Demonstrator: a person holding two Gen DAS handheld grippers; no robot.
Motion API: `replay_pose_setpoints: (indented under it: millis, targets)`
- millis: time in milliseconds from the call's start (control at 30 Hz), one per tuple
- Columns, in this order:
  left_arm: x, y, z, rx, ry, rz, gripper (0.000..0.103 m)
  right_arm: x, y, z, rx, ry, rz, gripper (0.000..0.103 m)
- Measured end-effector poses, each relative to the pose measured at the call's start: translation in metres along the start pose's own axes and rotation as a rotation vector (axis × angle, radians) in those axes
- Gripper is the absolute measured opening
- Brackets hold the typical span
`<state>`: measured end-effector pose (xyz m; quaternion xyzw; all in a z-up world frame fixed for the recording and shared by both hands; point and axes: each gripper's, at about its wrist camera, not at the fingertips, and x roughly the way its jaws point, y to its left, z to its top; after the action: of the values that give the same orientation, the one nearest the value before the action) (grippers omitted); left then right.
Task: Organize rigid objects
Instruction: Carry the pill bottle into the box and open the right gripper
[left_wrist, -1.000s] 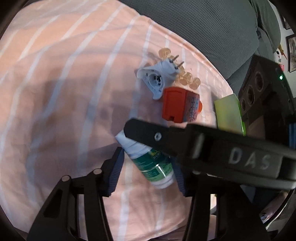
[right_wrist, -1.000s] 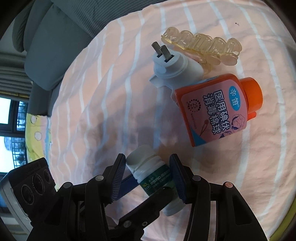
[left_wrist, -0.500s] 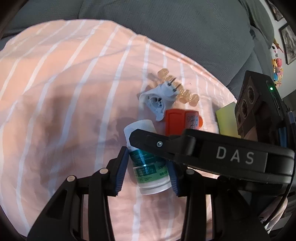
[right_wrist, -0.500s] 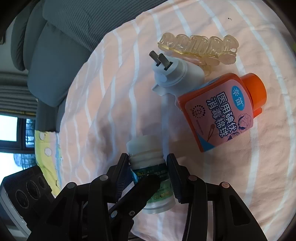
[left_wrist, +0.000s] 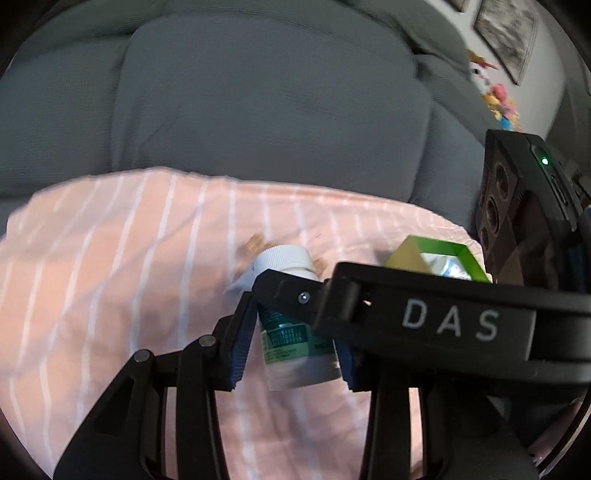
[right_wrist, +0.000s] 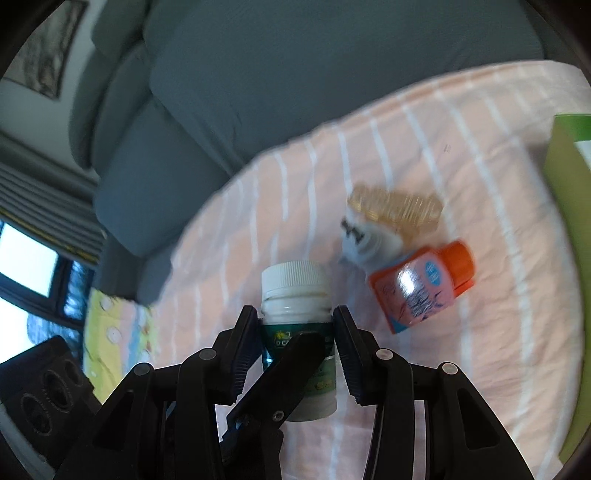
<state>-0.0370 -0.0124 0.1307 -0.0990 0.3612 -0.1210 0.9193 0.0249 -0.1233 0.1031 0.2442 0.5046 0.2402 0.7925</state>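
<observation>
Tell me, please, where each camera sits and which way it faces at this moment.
Left wrist: rides the left gripper, facing down-forward over the pink striped cloth toward grey cushions; its closing fingers hold the white-capped green-labelled bottle.
Right wrist: rides the right gripper, facing the orange-capped pink bottle; its fingers clamp the bottle.
Shared: that bottle, the cloth, each other's gripper.

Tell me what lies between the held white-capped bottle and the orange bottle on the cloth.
In the right wrist view, only bare striped cloth separates the white-capped bottle from the orange bottle. The grey plug sits just beyond that gap, against the orange bottle.
</observation>
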Motion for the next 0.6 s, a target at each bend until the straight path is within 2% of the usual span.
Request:
replay_pose_setpoints:
  millis: [100, 267, 600]
  targets:
    - [-0.003, -0.020, 0.008, 0.053, -0.035, -0.048, 0.038, -0.028, -0.009, 0.004, 0.025, -0.086, 0.017, 0.047]
    - [0.000, -0.051, 0.017, 0.127, -0.072, -0.136, 0.038, -0.070, -0.017, 0.007, 0.024, -0.204, -0.027, 0.047]
    - [0.039, -0.120, 0.024, 0.235, -0.011, -0.279, 0.038, -0.133, -0.083, 0.014, 0.177, -0.353, -0.085, 0.047]
